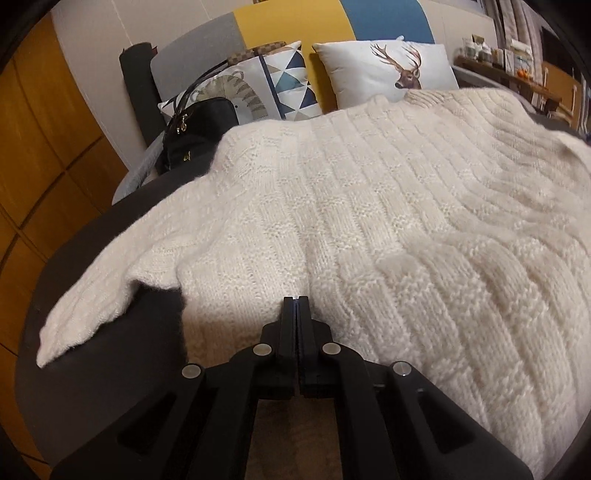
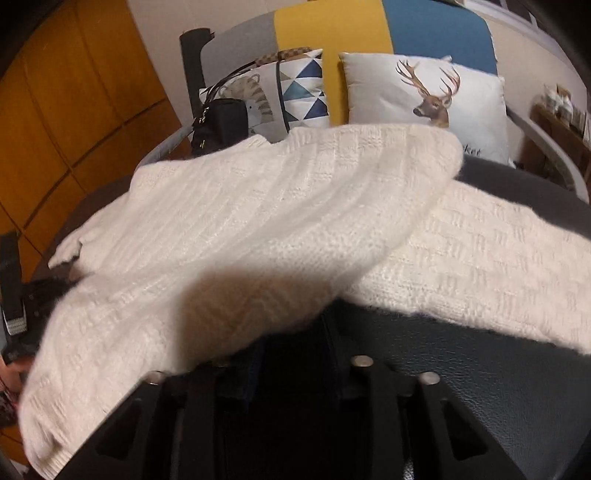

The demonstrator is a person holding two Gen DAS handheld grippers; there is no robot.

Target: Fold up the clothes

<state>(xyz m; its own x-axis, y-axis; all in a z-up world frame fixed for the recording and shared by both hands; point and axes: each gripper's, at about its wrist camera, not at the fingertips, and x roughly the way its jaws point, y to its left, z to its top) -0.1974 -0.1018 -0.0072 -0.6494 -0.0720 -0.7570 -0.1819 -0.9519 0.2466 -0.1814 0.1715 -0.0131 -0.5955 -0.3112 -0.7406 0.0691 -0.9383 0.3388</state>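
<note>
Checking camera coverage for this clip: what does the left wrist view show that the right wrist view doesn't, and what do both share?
Left wrist only: the left gripper, fingers pressed together at the white knit sweater, the sweater's left sleeve lying flat on the dark surface, and a cluttered shelf at far right.

Right wrist only: a lifted fold of the sweater draped over the right gripper's fingers, hiding them, with the right sleeve lying flat beyond.

Both: the deer pillow, triangle pillow, black bag and colour-block headboard.
</note>
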